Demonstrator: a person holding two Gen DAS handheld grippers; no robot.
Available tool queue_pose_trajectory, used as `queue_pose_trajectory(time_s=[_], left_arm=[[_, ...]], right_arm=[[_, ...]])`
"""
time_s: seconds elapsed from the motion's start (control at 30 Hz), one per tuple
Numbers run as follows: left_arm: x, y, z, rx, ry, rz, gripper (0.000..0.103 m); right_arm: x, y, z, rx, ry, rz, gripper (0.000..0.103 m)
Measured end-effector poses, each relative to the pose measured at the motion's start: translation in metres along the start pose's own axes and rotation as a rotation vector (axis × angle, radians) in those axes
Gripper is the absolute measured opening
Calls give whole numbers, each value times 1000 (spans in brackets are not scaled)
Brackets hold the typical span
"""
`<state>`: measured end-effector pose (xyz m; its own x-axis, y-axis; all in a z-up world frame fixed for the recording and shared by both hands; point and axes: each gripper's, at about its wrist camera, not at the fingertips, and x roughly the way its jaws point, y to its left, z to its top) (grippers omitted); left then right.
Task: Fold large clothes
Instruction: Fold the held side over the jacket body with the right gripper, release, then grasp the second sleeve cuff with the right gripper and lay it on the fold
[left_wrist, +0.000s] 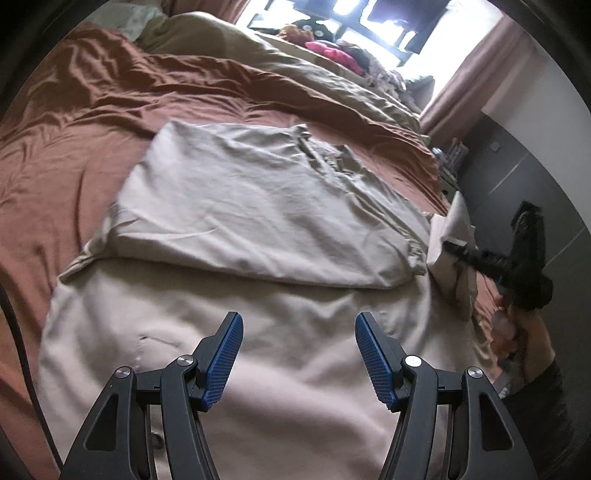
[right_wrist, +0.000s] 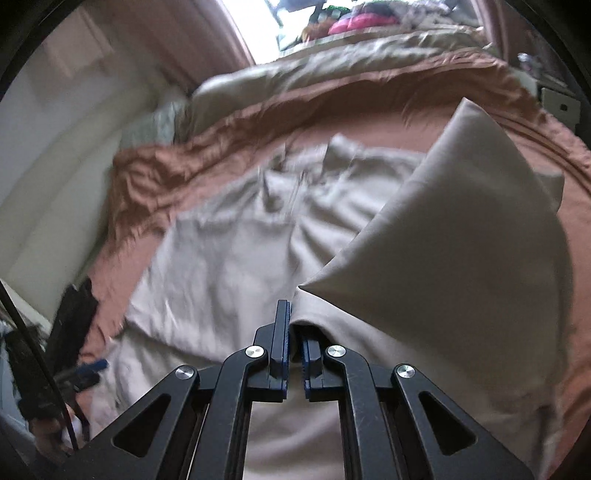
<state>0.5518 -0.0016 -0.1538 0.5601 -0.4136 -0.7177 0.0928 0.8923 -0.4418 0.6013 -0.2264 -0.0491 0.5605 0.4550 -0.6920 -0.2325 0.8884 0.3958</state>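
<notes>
A large beige garment (left_wrist: 258, 206) lies spread on the bed, its far part folded over the near part. My left gripper (left_wrist: 299, 328) is open and empty, held just above the near part of the garment. My right gripper (right_wrist: 293, 332) is shut on a corner of the garment (right_wrist: 443, 240) and holds that fabric lifted off the bed. In the left wrist view the right gripper (left_wrist: 452, 246) shows at the right, clamped on the raised beige corner (left_wrist: 448, 236). In the right wrist view the left gripper (right_wrist: 74, 332) shows at the lower left edge.
The bed has a rumpled brown sheet (left_wrist: 92, 110) and an olive duvet (left_wrist: 295, 70) bunched at the far side. Pink and mixed clothes (left_wrist: 336, 51) are piled under the bright window. A dark wardrobe (left_wrist: 517, 155) stands at the right, past the bed's edge.
</notes>
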Motion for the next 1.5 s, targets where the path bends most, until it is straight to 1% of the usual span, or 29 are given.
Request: queue_pose_trajectory(time_s=[0.03, 0.1, 0.17, 0.2, 0.23, 0.27, 0.3, 0.4, 0.53, 0.6, 0.7, 0.77, 0.87, 0.97, 1.0, 1.07, 1.1, 1.2, 1.27, 1.3, 1.33, 1.4, 1.5], left_arm=[[0, 3, 0, -2, 2, 1, 65], [2, 5, -1, -4, 7, 5, 65], [3, 4, -3, -3, 9, 2, 65], [4, 4, -3, -2, 11, -1, 65], [5, 3, -3, 0, 13, -4, 65], [7, 0, -4, 4, 16, -7, 65], [9, -2, -4, 8, 18, -10, 65], [12, -10, -5, 25, 20, -16, 65], [17, -21, -7, 47, 20, -28, 65], [20, -25, -9, 54, 23, -33, 65], [25, -29, -11, 55, 28, -46, 65], [28, -31, -14, 54, 32, -54, 65], [28, -32, -19, 59, 37, -61, 65], [23, -27, -22, 72, 41, -52, 65], [20, -25, -23, 75, 39, -45, 65], [13, -15, -24, 76, 34, -28, 65], [10, -11, -24, 72, 32, -23, 65], [-1, 6, -24, 57, 15, -4, 65], [-7, 17, -23, 48, 0, 3, 65], [-7, 21, -23, 40, -4, 2, 65], [-7, 24, -23, 30, -6, 0, 65], [-6, 29, -24, 12, -5, -15, 65], [-5, 32, -26, 10, -4, -36, 65]], right_arm=[[11, 0, -1, -3, 37, -10, 3], [22, 4, -5, -7, 78, -10, 5], [26, 4, -8, -8, 104, 4, 15], [28, 3, -9, -3, 117, 20, 37], [27, 2, -11, 1, 128, 44, 67], [22, 0, -14, 1, 130, 72, 76], [18, -2, -15, -3, 126, 87, 79], [-5, -12, -19, -13, 105, 93, 79], [-57, -53, -19, 58, 16, 118, 79], [-81, -78, -20, 104, -23, 72, 79], [-103, -124, -23, 210, -47, 0, 79], [-106, -152, -27, 273, -39, -35, 79], [-95, -182, -31, 379, -8, -23, 79], [-77, -195, -31, 421, 10, -27, 79], [-72, -194, -36, 432, 11, -23, 78], [-59, -196, -35, 457, 7, -26, 60], [-56, -197, -36, 461, 3, -31, 38], [-50, -191, -41, 458, -28, -72, 27], [-49, -169, -37, 405, -64, -92, 23], [-55, -160, -37, 374, -86, -103, 12], [-61, -149, -34, 346, -104, -108, 6], [-71, -129, -26, 295, -137, -100, 6], [-78, -88, -5, 185, -179, -113, 4]])
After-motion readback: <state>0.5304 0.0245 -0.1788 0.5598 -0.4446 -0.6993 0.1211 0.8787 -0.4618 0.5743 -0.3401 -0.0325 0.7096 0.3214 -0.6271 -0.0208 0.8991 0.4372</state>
